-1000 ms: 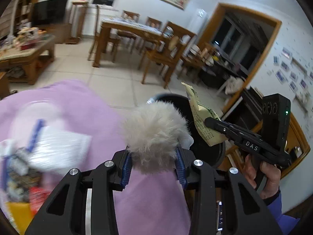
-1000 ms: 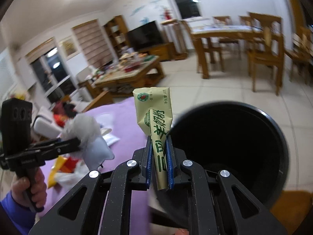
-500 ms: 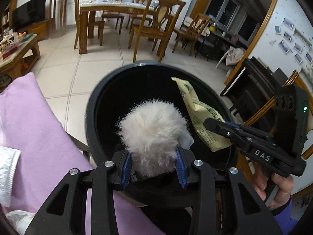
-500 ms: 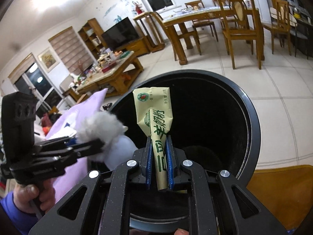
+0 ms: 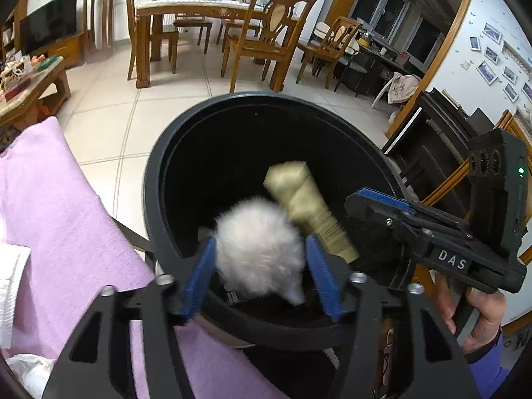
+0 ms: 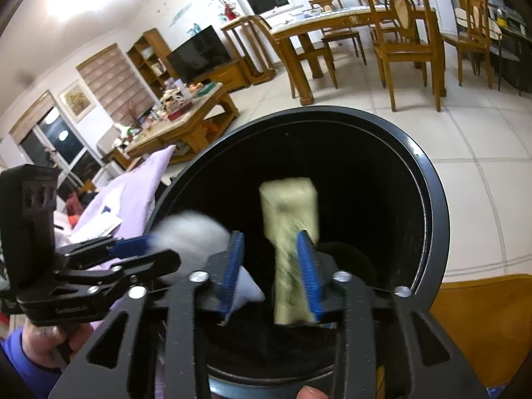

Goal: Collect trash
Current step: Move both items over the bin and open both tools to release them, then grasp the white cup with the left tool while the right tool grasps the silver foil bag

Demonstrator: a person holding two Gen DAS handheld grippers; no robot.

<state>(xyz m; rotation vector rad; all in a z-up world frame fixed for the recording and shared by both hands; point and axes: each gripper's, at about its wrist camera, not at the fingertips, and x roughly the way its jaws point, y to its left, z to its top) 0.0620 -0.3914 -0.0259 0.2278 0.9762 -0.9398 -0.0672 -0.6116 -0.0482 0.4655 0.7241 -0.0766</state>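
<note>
Trash over the round black bin (image 5: 156,179)

Fluffy white ball (image 5: 259,249) and blurred yellow paper packet (image 6: 289,219) sit loose between fingers that have just been opening; tiled floor beyond.

Both grippers sit over the mouth of the bin (image 5: 156,179), side by side. The left gripper (image 5: 261,276) has the fluffy ball (image 5: 259,259) between its fingers, above the bin's near rim. To its right the right gripper (image 6: 269,269) has the packet (image 6: 289,232) between its fingers, inside the rim line. The cloth-covered surface (image 5: 50,206) lies left of the bin, touching it. Behind the bin stands the dining table (image 5: 186,10) with chairs; the coffee table (image 5: 23,83) stands far left.
</note>
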